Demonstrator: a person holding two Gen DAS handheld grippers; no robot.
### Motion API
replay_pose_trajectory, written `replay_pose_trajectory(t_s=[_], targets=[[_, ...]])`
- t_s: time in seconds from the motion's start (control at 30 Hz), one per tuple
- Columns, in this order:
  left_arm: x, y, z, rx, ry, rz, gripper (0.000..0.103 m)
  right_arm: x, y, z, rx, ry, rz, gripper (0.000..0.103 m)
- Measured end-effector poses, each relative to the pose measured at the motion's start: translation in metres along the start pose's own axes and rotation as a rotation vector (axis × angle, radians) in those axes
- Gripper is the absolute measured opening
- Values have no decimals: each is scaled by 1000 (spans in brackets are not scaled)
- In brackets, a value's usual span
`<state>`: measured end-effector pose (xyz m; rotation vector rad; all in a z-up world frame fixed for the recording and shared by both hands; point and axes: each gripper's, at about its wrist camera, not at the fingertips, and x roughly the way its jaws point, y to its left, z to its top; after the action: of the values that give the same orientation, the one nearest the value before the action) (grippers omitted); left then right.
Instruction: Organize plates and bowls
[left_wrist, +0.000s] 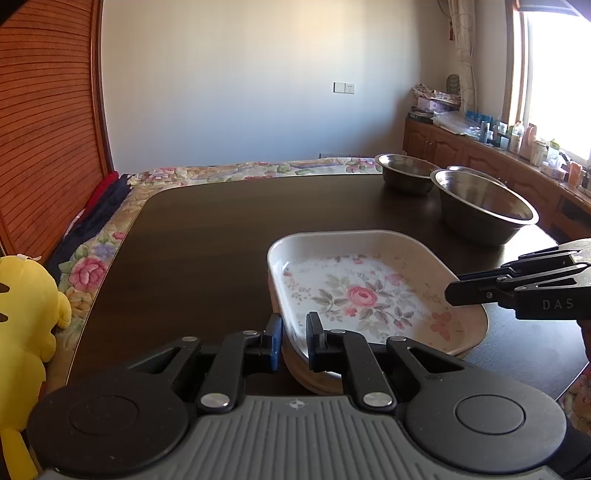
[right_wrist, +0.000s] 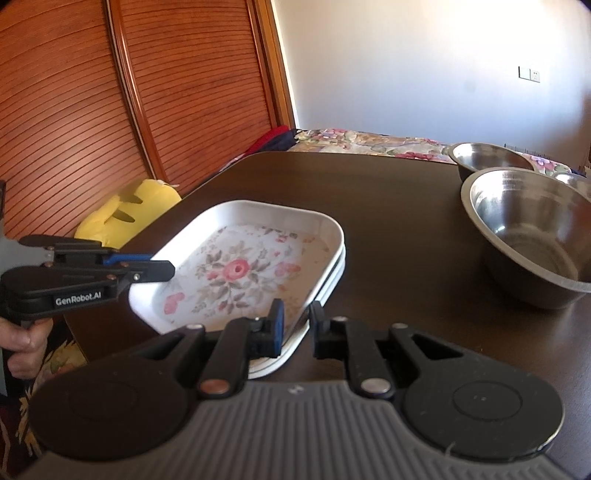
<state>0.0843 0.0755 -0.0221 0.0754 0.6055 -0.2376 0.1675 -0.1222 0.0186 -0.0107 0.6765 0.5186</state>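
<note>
A stack of rectangular floral plates (left_wrist: 369, 291) lies on the dark table (left_wrist: 207, 236); it also shows in the right wrist view (right_wrist: 243, 269). My left gripper (left_wrist: 294, 341) straddles the near-left rim of the top plate, one finger inside and one outside, jaws narrowly apart around the rim. My right gripper (right_wrist: 296, 325) straddles the opposite rim the same way. Each gripper shows in the other's view: right (left_wrist: 454, 291), left (right_wrist: 168, 267). Steel bowls (left_wrist: 484, 206) (left_wrist: 406, 171) stand at the far right, also in the right wrist view (right_wrist: 532, 236) (right_wrist: 487, 157).
A yellow plush toy (left_wrist: 26, 314) lies off the table's left edge, on a floral bedspread (left_wrist: 236, 170). A wooden slatted wardrobe (right_wrist: 110, 92) stands on the left. A cluttered wooden counter (left_wrist: 517, 147) runs under the window on the right.
</note>
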Motion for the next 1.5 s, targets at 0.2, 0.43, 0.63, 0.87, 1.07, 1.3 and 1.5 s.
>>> replay_pose_trajectory(t_s=[0.2, 0.43, 0.63, 0.87, 1.07, 1.3, 1.5], targets=[[2, 3, -4, -16, 3, -7, 14, 0, 1, -3, -6, -17, -4, 16], [1, 4, -5, -25, -8, -7, 18, -1, 4, -9, -10, -54, -16, 16], [-8, 4, 0, -25, -43, 2, 23, -7, 4, -10, -3, -82, -23, 16], [-19, -13, 13, 20, -110, -4, 44, -27, -1, -5, -13, -151, -59, 16], [-15, -39, 19, 44, -133, -54, 52, -49, -11, -5, -34, -204, -125, 16], [1, -74, 27, 64, -132, -130, 64, -72, -34, -11, -18, -244, -200, 16], [20, -101, 40, 63, -148, -176, 75, -88, -66, -18, 24, -263, -263, 29]])
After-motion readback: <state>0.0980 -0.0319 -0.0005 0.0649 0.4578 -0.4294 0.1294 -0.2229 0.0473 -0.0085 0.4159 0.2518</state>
